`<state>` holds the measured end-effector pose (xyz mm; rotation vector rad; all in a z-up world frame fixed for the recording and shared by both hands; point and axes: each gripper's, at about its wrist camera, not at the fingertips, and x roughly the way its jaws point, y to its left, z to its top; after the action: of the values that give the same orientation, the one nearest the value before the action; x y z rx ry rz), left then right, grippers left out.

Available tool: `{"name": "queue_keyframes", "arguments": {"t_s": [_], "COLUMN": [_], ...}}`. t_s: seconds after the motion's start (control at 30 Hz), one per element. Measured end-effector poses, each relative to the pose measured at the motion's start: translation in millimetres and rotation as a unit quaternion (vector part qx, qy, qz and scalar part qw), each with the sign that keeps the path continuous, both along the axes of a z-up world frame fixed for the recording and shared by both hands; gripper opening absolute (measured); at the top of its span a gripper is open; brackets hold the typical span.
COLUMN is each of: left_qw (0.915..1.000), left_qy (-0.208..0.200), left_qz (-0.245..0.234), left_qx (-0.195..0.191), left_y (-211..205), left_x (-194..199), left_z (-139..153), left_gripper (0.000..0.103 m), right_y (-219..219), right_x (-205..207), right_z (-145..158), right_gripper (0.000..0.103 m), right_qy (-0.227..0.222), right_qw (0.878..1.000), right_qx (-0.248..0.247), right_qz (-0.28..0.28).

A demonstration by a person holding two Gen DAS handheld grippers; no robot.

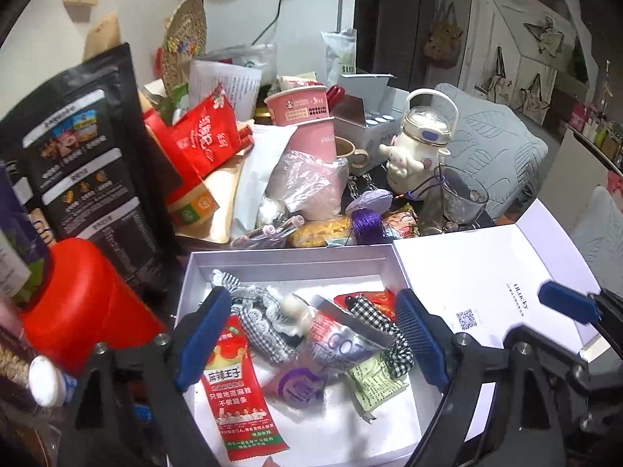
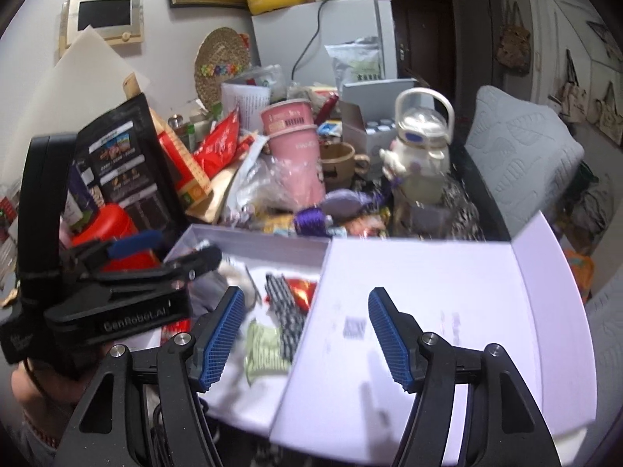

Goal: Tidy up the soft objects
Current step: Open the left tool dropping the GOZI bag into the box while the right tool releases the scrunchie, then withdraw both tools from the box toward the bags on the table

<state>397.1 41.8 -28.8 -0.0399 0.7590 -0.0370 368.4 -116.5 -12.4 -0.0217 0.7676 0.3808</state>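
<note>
While both claws hang over the white box, we log the following.

Box: white box (image 1: 187, 284) sits at the near edge of the cluttered table, its lid (image 1: 486, 272) hinged open to the right.

Contents: checked cloth (image 1: 264, 323), red snack packet (image 1: 237, 393), purple pouch (image 1: 296, 385), green packet (image 1: 373, 385) and a silver packet (image 1: 342, 338), piled toward the box's middle and far side.

Left claw: left gripper (image 1: 307, 342) has its jaws spread wide above the pile, holding nothing.

Right claw: right gripper (image 2: 307, 334) is also spread and empty, straddling the box's right wall where the lid begins.

Remaining soft things: purple tassel (image 1: 366, 225) and yellow snack bag (image 1: 319, 233) lie just beyond the box's far wall.

Step, our judgement: either settling the contents or reaching for the next item.

Method: we would pinch soft goods at their thickest fold, lift straight up, and keep clear of the glass cup (image 1: 463, 198) and white kettle (image 1: 420, 144) at the far right.
</note>
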Motion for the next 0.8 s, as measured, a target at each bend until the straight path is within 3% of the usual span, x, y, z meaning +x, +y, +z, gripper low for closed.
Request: {"name": "queue_keyframes", "arguments": {"t_s": [0.13,0.37,0.8], "left_qw": [1.0000,0.9997,0.9971], "left_qy": [0.006,-0.022,-0.072], "left_qz": [0.002,0.004,-0.008], "left_qx": [-0.004,0.010,-0.021], "left_y": [2.6,10.4,32.2], "left_x": [-14.0,-59.7,-144.0], "left_z": [1.9,18.0,76.1], "left_gripper": [0.087,0.087,0.087], "right_y": [-3.5,-7.2,0.1], "right_x": [-21.6,-61.7,-137.2], "right_z": [-2.7,7.1,52.4], "right_gripper": [0.067,0.067,0.071], "right_qy": [0.002,-0.014,-0.081], "right_qw": [1.000,1.000,0.997], "right_qx": [-0.012,0.001,0.014], "right_qz": [-0.007,-0.010,0.004]}}
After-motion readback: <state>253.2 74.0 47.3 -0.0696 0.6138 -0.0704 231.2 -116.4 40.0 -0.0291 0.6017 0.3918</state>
